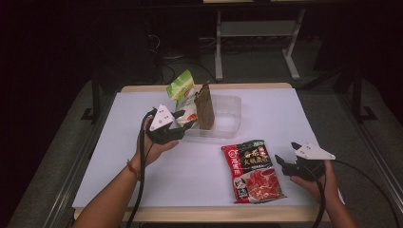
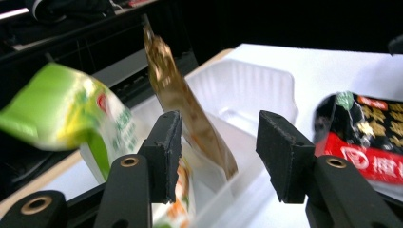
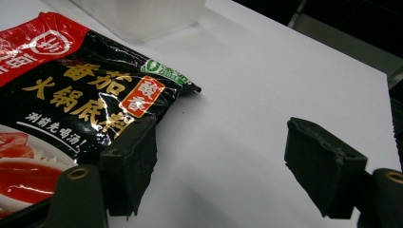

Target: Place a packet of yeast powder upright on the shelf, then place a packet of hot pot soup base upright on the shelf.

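Our right gripper [image 1: 283, 161], jaws apart, sits at the red sauce packet's [image 1: 251, 171] three-o'clock edge; left gripper [image 1: 183, 120] gapes beside the clear tray [image 1: 228, 118].

A lab: white-covered table [image 1: 285, 123], metal frames [image 1: 218, 42] behind.

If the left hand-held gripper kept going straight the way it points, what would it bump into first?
Probably the brown packet standing in the clear plastic tray; it lies dead ahead between the open jaws of the left hand-held gripper, though depth is hard to judge.

Both grippers' jaws apart, empty.
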### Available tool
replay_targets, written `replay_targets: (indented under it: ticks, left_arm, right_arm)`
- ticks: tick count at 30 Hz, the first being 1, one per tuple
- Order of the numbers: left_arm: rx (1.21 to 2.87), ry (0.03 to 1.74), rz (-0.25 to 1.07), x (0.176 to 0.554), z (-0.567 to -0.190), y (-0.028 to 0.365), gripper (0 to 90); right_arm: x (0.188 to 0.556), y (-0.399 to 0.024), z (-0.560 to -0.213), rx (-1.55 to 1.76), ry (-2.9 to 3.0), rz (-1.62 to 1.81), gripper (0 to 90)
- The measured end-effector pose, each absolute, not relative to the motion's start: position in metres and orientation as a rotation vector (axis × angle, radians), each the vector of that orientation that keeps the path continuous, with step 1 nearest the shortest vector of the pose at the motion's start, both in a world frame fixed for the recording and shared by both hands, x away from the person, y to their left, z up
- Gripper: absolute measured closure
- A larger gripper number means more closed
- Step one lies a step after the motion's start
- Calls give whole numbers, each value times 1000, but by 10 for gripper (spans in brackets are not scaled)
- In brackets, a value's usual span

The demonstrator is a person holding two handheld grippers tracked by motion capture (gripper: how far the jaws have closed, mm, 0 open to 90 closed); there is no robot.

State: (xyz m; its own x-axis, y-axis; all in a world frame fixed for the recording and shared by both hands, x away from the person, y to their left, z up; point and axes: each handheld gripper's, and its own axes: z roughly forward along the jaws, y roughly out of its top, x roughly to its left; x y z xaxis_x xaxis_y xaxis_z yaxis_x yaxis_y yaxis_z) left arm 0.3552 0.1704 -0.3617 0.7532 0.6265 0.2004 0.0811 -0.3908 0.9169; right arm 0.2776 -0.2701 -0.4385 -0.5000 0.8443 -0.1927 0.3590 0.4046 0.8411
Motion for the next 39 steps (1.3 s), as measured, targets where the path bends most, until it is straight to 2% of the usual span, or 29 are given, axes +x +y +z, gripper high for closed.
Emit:
replay_targets:
  ticks: [13, 21, 30, 39]
  left_arm:
    - [2001, 587, 566, 339, -396, 203, 387]
    - [2024, 547, 514, 321, -409, 220, 323]
    - [2088, 554, 455, 318, -421, 223, 187]
    - [2103, 555, 425, 318, -428, 217, 172]
  right_arm:
    - [280, -270, -435, 1051, 2036, 1062, 253]
    - [280, -266, -434, 1044, 2064, 1069, 265]
    - [281, -263, -437, 1052, 2117, 1092, 269]
    - [281, -257, -435, 1049, 2189, 1131, 243]
